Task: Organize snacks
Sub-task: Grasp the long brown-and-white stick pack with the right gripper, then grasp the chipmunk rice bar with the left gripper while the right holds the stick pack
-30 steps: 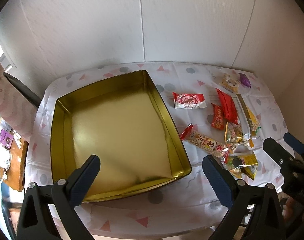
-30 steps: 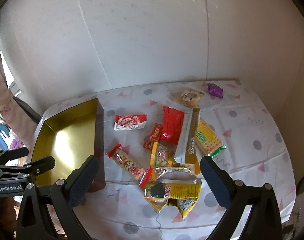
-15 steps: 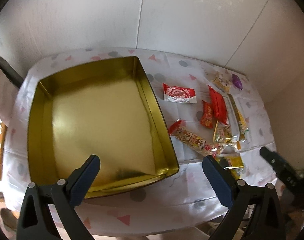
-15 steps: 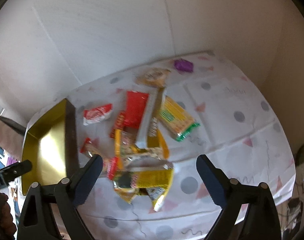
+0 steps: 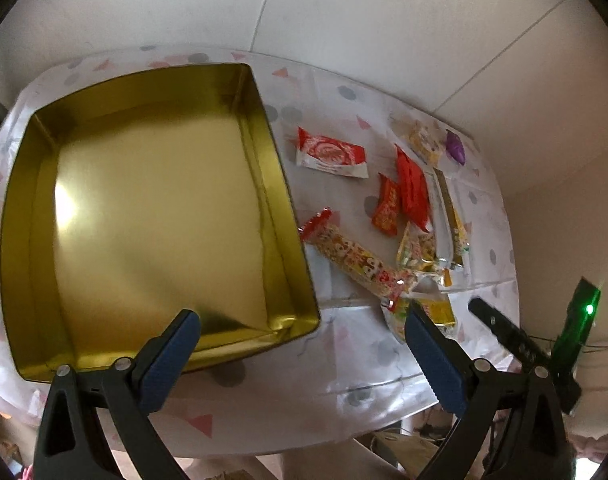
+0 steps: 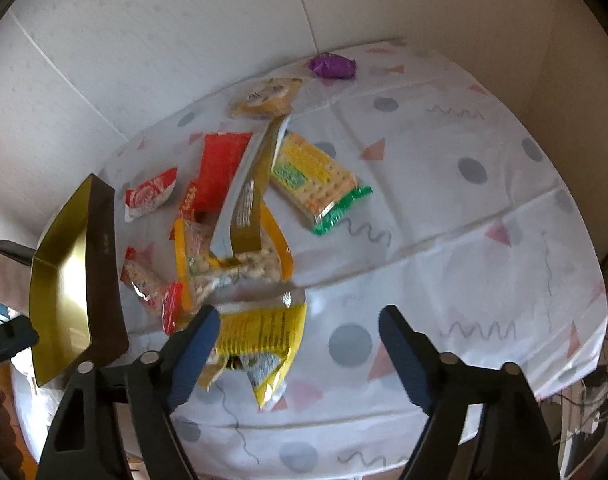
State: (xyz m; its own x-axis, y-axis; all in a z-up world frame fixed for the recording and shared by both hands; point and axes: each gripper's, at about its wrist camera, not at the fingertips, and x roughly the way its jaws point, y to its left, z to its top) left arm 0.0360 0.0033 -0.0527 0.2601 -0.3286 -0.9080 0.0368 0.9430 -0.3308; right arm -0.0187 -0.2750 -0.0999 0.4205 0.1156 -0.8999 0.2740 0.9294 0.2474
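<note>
So the gold tin [image 5: 151, 208] takes up the whole left half of the left wrist view, sitting on the bench [image 5: 344, 360] with its spotty white cloth, and there's nothing in it. The left gripper [image 5: 299, 334] hangs over the tin's near right corner with its fingers [image 5: 171, 356] spread wide apart, nothing between them.

The snacks are all piled to the right of the tin. In the right wrist view, the yellow packet [image 6: 263, 340] is lowest in the pile, around the lower middle of the frame. The right gripper [image 6: 297, 328] is right above it and its jaws are closing, but the blue fingers [image 6: 404, 356] aren't pressing on anything; the left one overlaps the packet's edge in the picture, and honestly it's too blurry to say whether it touches.

Above that there's a clear bag of nuts with orange edges [image 6: 227, 264], and a long gold-and-silver sachet [image 6: 251, 196] lying across it. A red wrapper [image 6: 219, 168] sits up and left of the sachet, and a green-ended cracker pack [image 6: 316, 180] lies to its right. A red and white candy [image 6: 149, 194] is off near the tin's wall, and a long patterned bar with red ends [image 6: 147, 284] is just beside the tin. At the top of the frame there's a round cookie pack [image 6: 265, 98], and a purple candy [image 6: 332, 66] sits by itself.
</note>
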